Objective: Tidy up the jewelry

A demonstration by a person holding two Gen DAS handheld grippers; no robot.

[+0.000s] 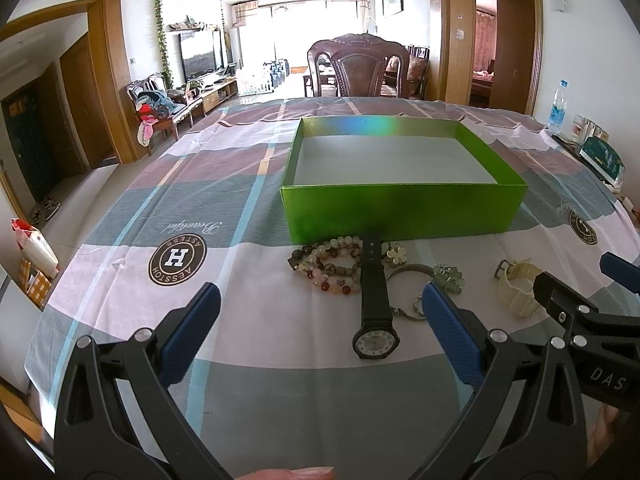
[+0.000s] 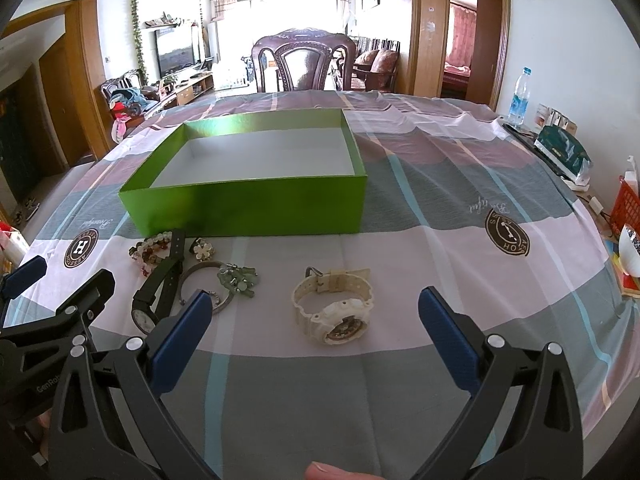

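Observation:
An open green box (image 1: 404, 212) (image 2: 248, 204) with a white, empty inside stands on the table. In front of it lie beaded bracelets (image 1: 332, 266) (image 2: 150, 250), a black watch (image 1: 375, 312) (image 2: 158, 292), a flower brooch (image 2: 202, 250), a bangle with green charms (image 1: 440, 276) (image 2: 236, 280) and a cream watch (image 1: 516, 286) (image 2: 334, 304). My left gripper (image 1: 320, 320) is open and empty, just before the black watch. My right gripper (image 2: 316, 320) is open and empty, with the cream watch between its fingers' line.
The table carries a checked cloth (image 1: 180, 200). A wooden chair (image 1: 358, 66) stands at the far edge. A water bottle (image 2: 520, 96), a dark green pouch (image 2: 562, 152) and a red basket (image 2: 626, 204) sit at the right side.

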